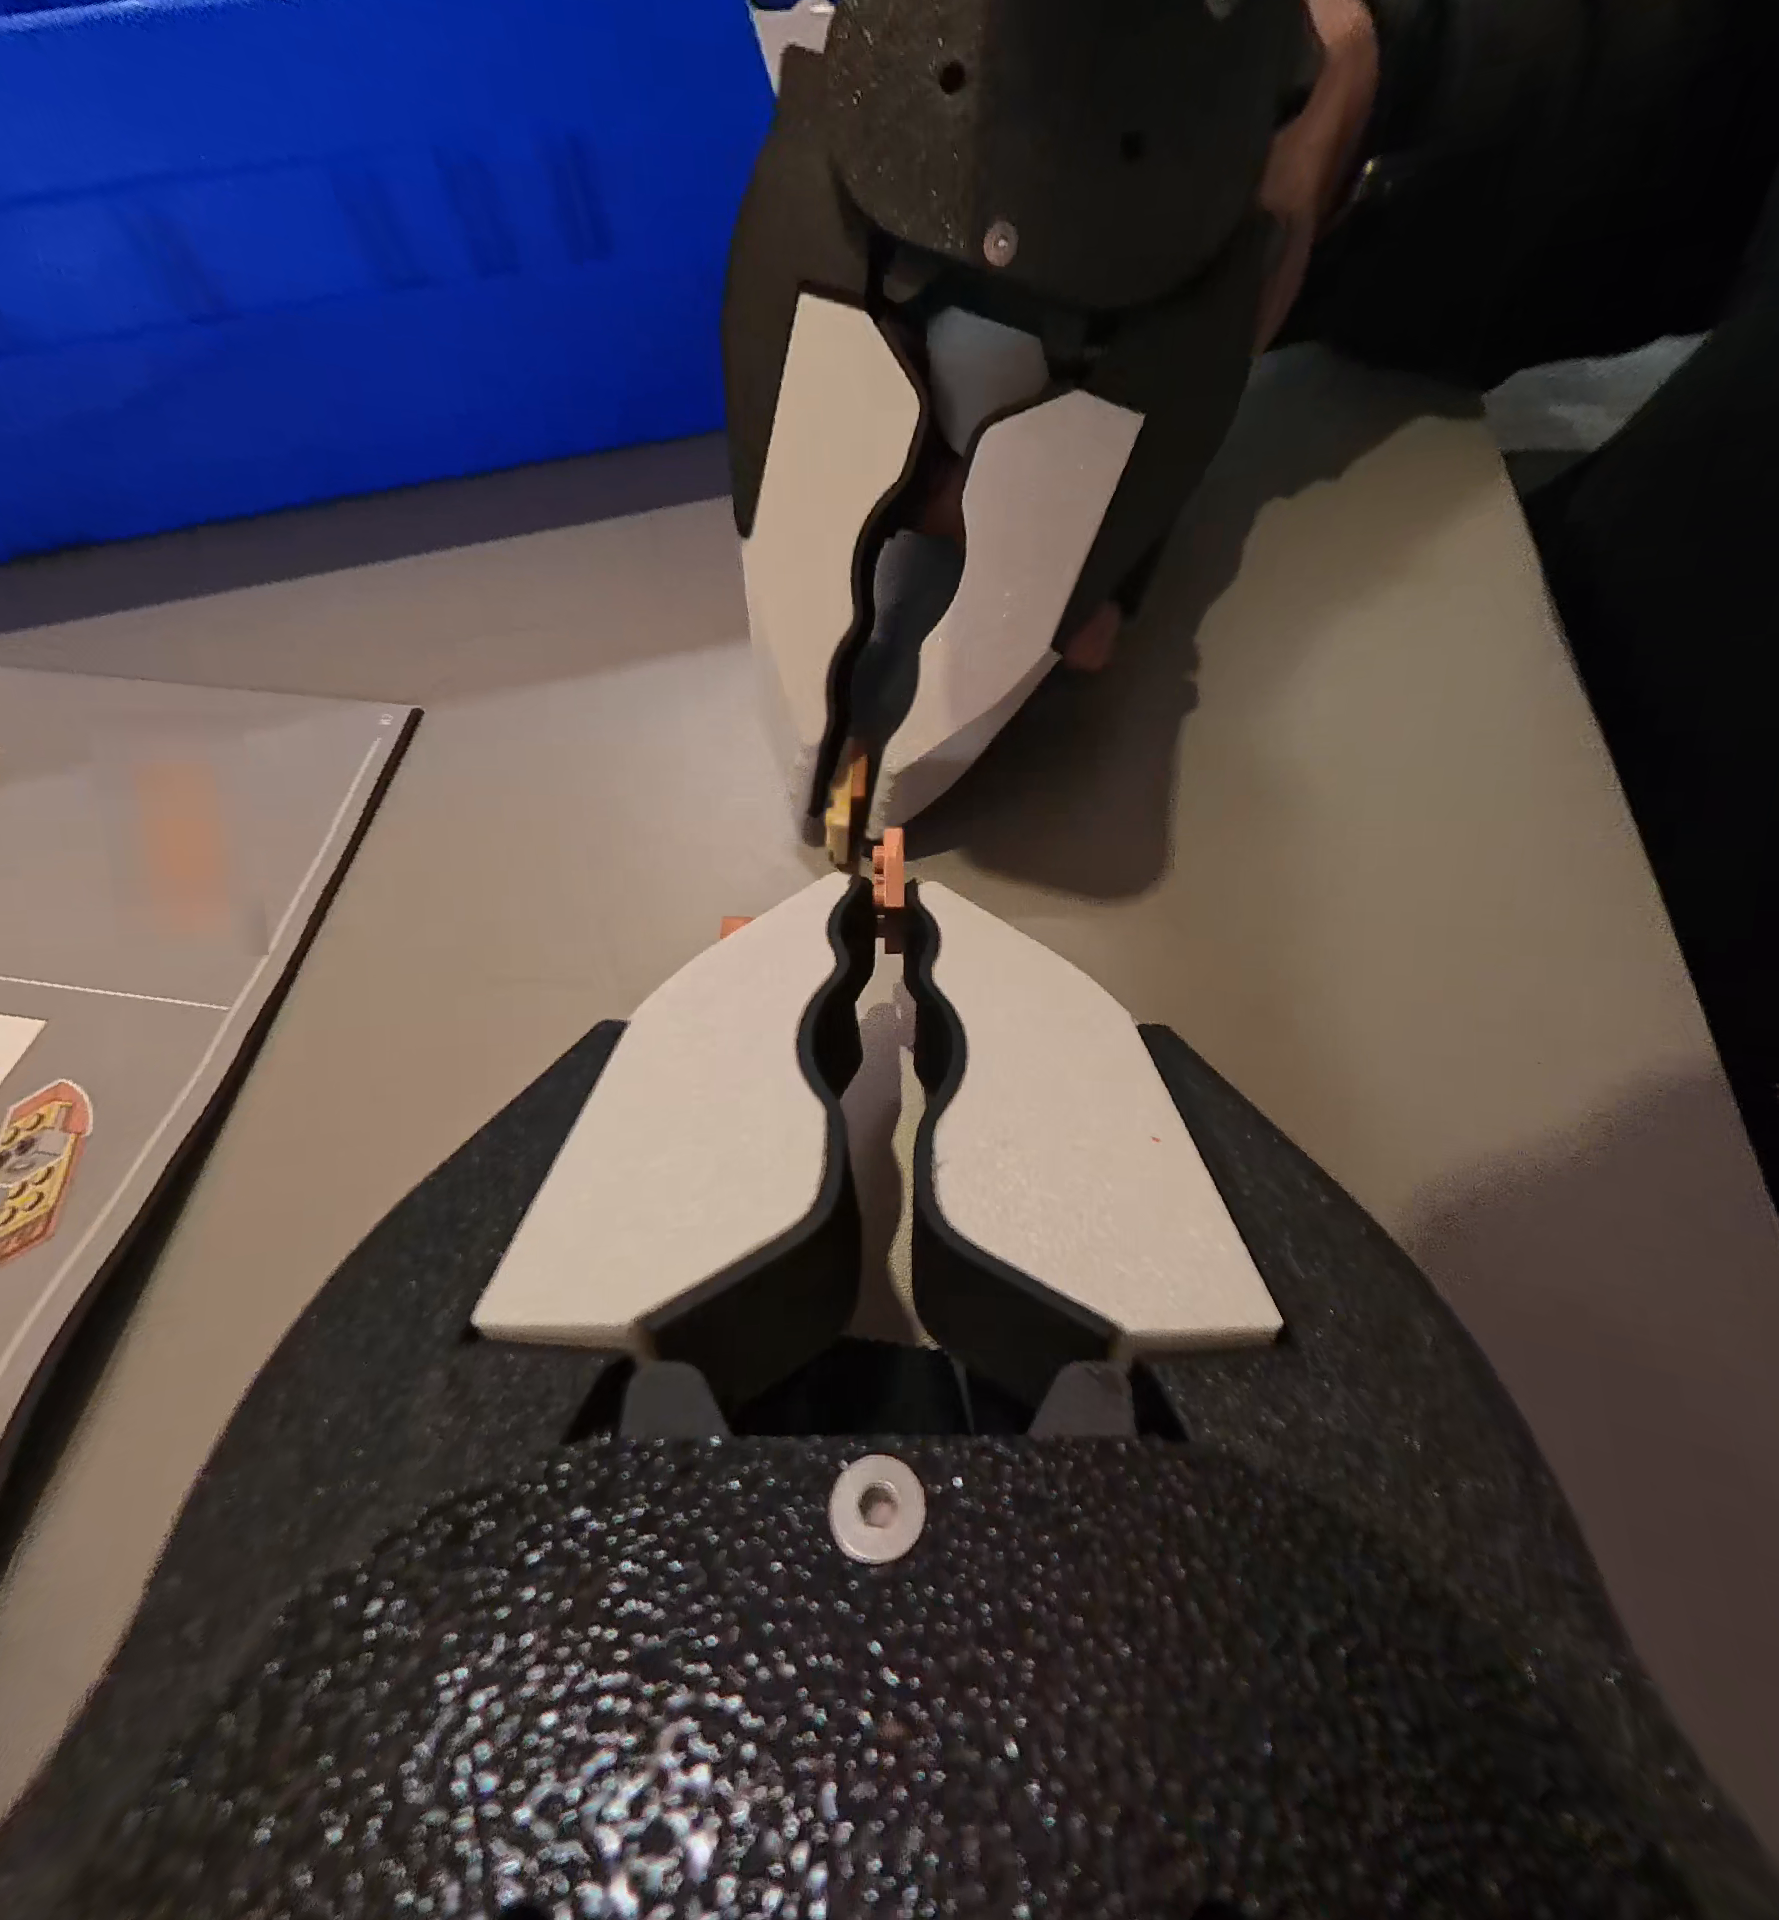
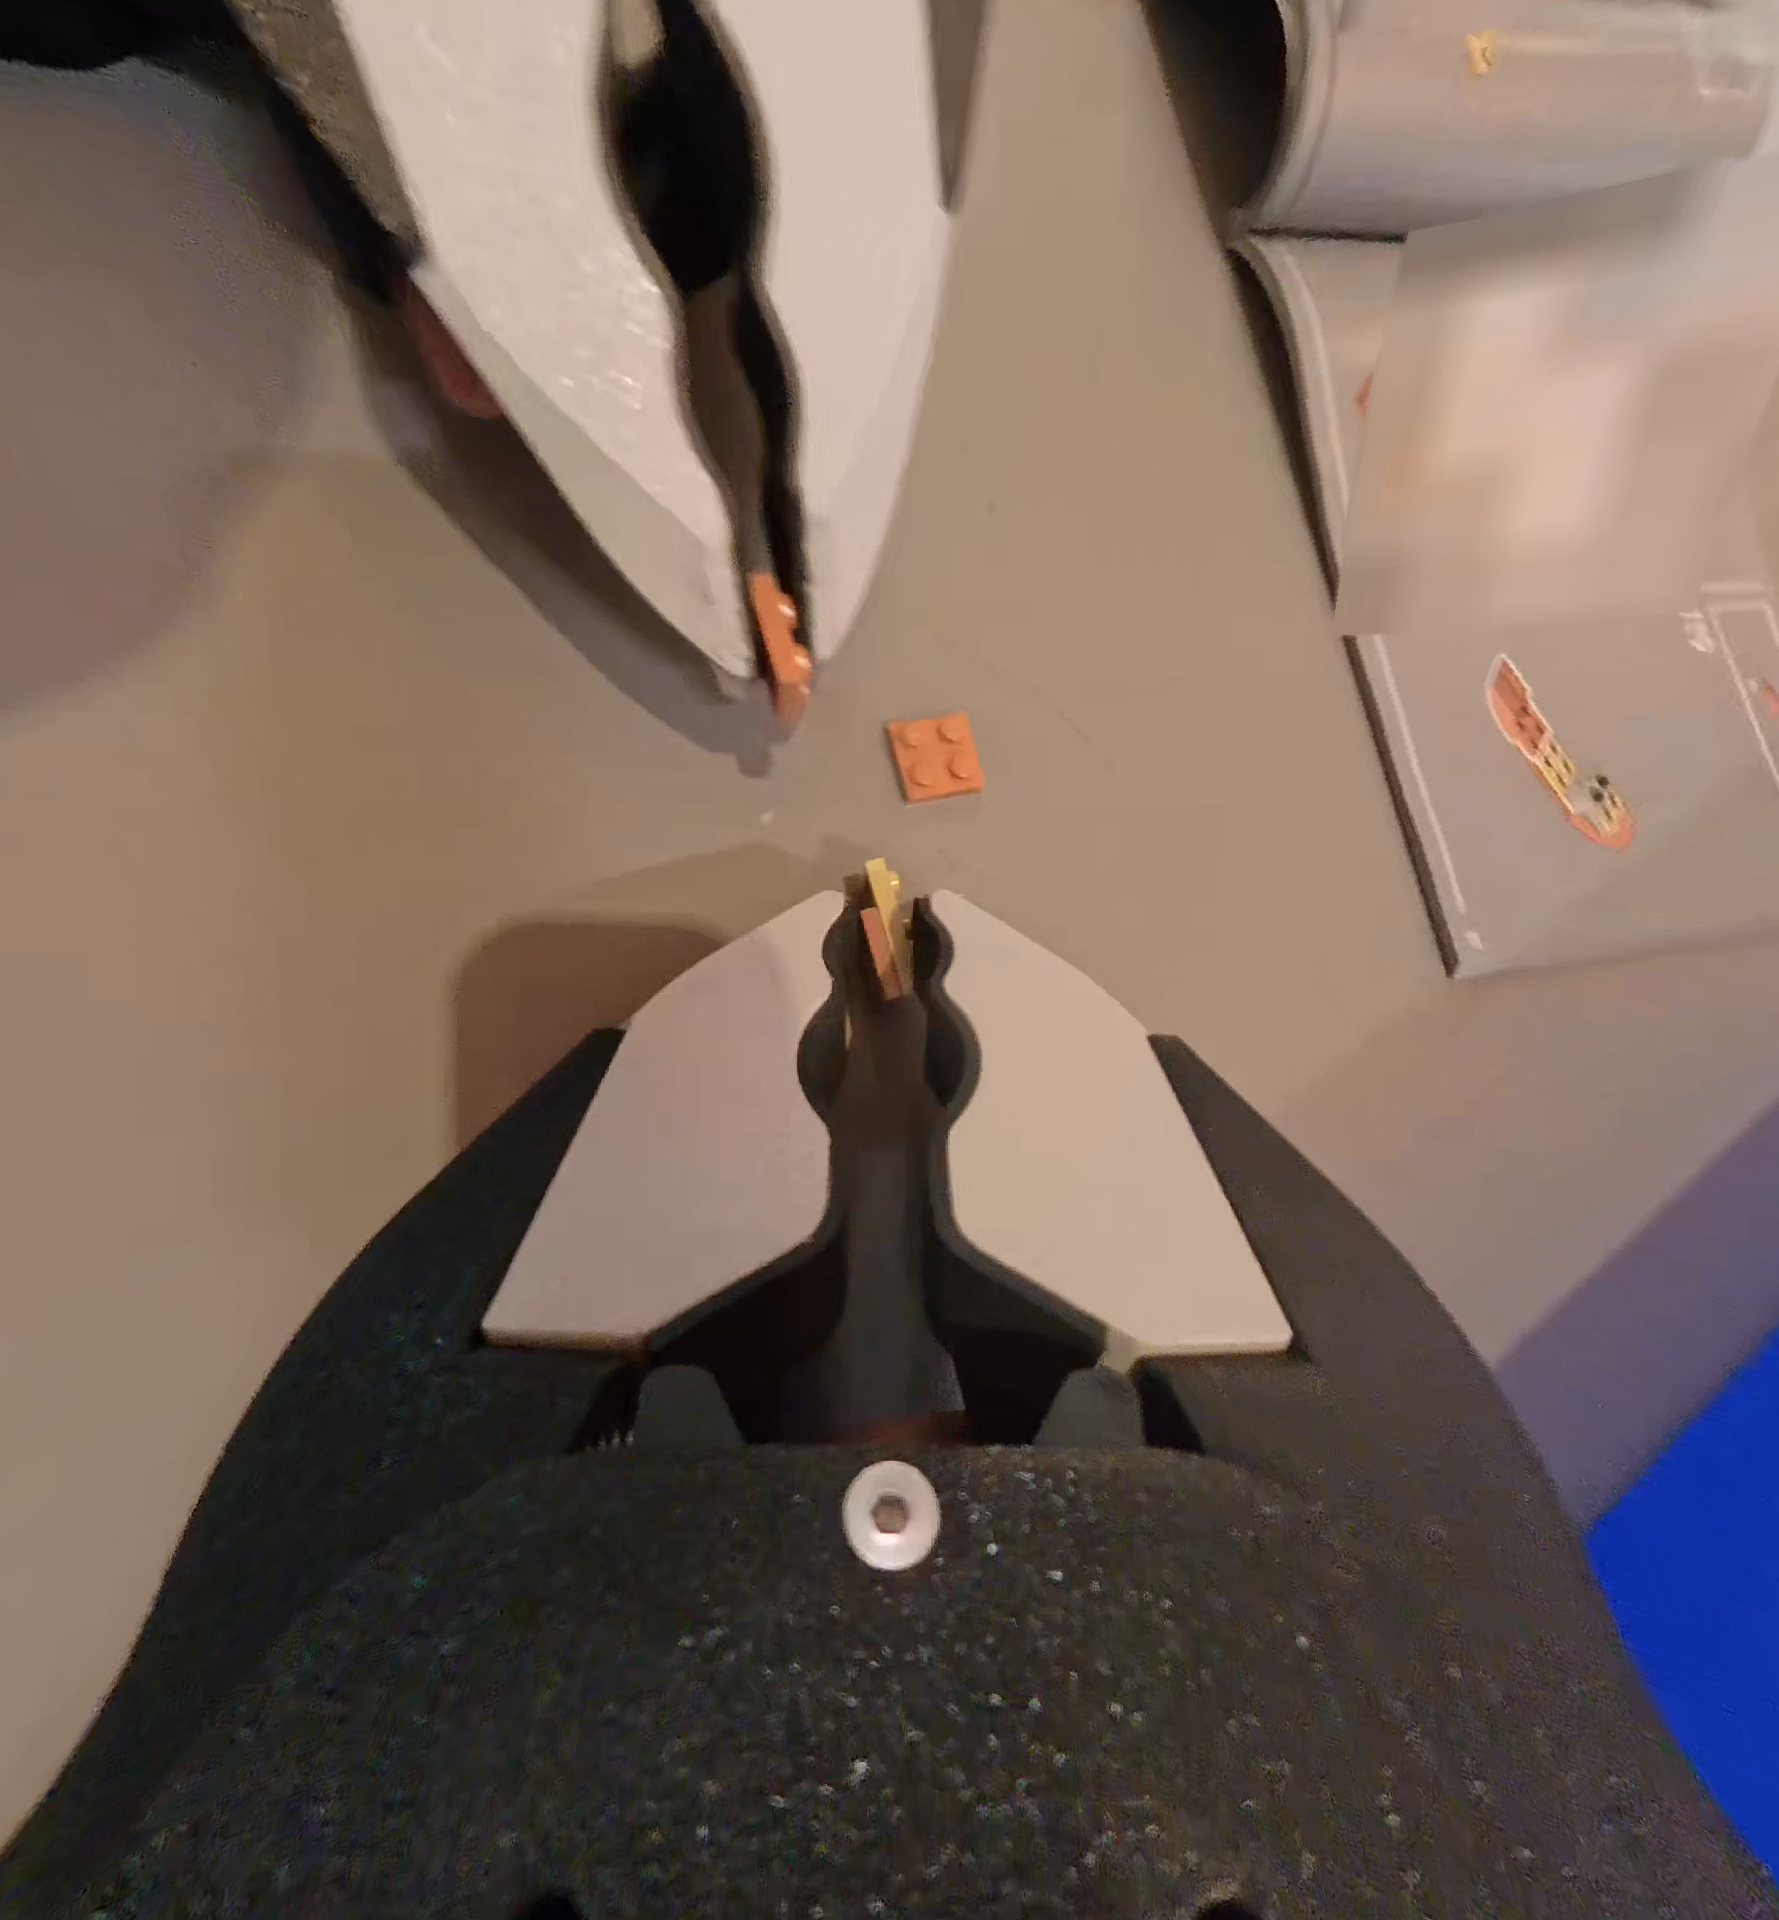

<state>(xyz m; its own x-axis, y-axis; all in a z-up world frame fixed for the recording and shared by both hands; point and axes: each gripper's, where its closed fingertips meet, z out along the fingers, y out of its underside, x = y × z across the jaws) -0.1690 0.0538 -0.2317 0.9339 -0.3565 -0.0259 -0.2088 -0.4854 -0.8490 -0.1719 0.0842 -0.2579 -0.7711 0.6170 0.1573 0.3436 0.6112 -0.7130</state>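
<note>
My left tongs pinch an orange plate edge-on, and at eleven o'clock, just beside it, my right tongs clamp a yellow-and-orange piece.

Bench: two tongs tip to tip above it, left tongs facing right tongs, tips near but apart. A plate stood on edge in the left tongs; stacked plates in the right. Loose plate flat on the bench, just beside both tips. Booklet to the left tongs' left; bin behind the booklet.
</note>
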